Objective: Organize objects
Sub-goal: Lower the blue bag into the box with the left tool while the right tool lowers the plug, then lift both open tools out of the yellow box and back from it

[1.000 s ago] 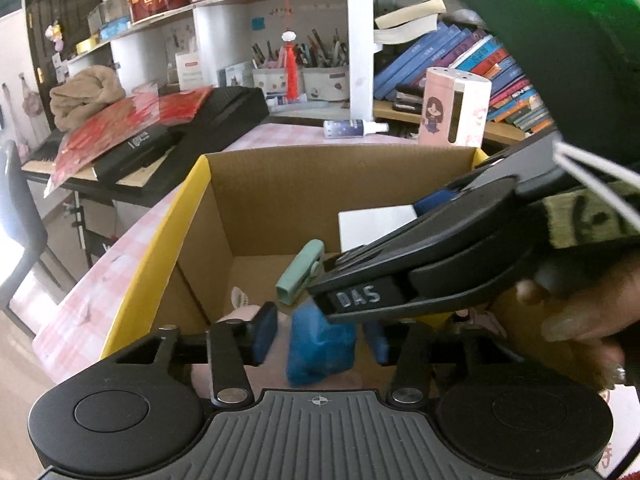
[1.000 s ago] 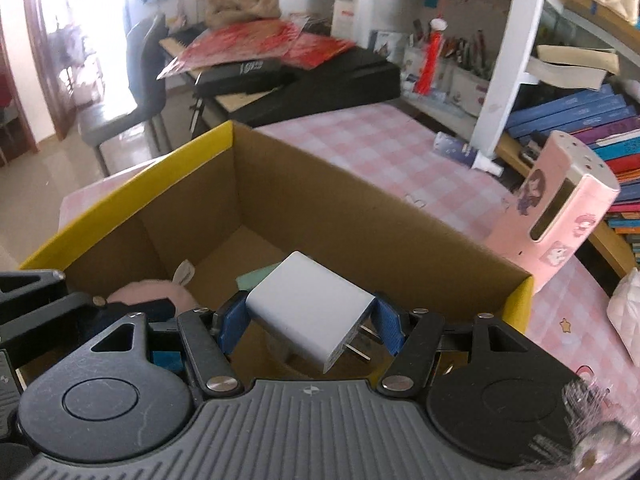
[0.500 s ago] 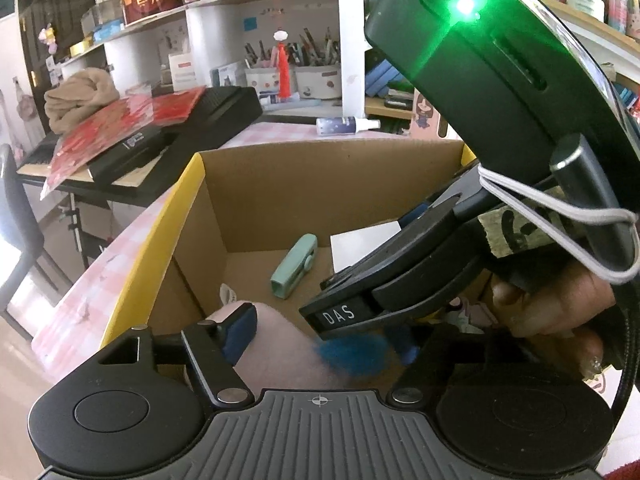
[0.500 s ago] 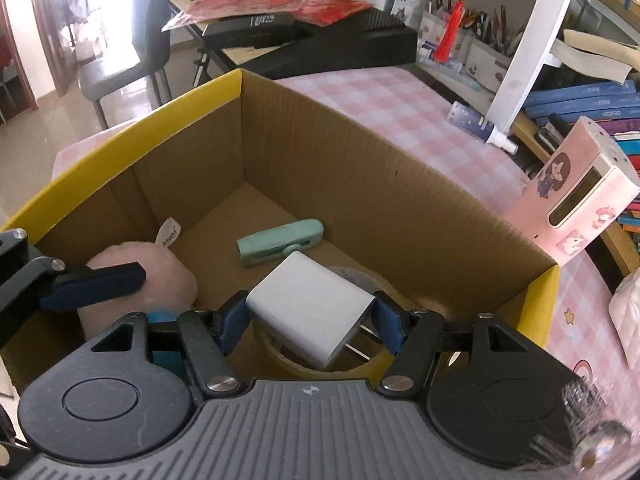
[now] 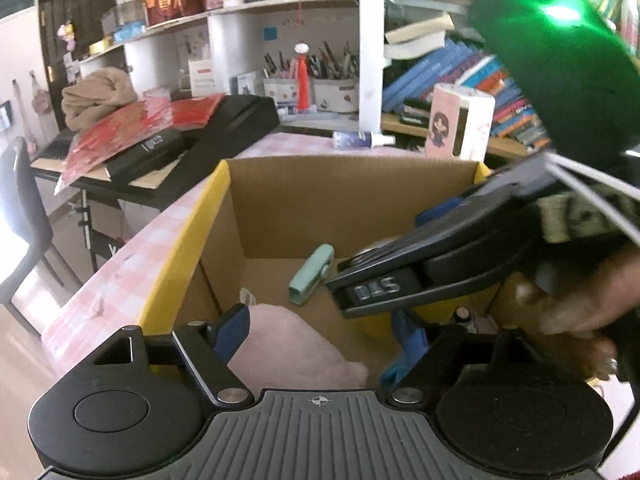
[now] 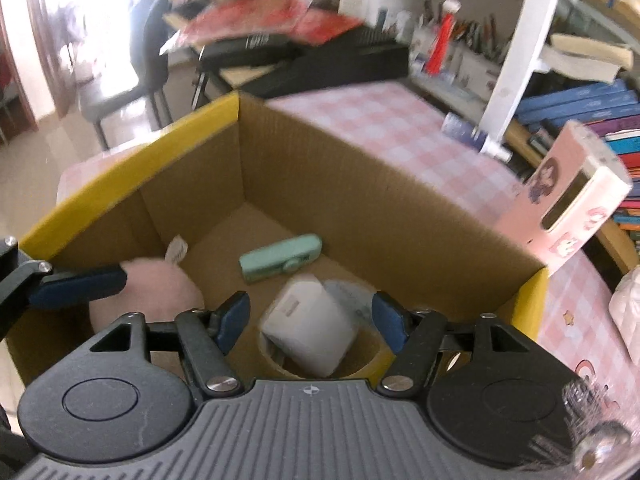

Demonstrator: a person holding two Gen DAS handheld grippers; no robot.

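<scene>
Both grippers hang wide open over the box (image 6: 192, 148), right gripper (image 6: 310, 318) above the white charger (image 6: 308, 332) lying on a tape roll (image 6: 372, 356) at lower centre, beside a pink plush (image 6: 160, 292) and green case (image 6: 280, 260), its prongs hidden, left gripper (image 5: 320, 336) empty.

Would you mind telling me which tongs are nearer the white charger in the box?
Right. The right tongs hang open directly above the white charger, which lies between their tips. The left tongs sit further off, over the pink plush.
</scene>
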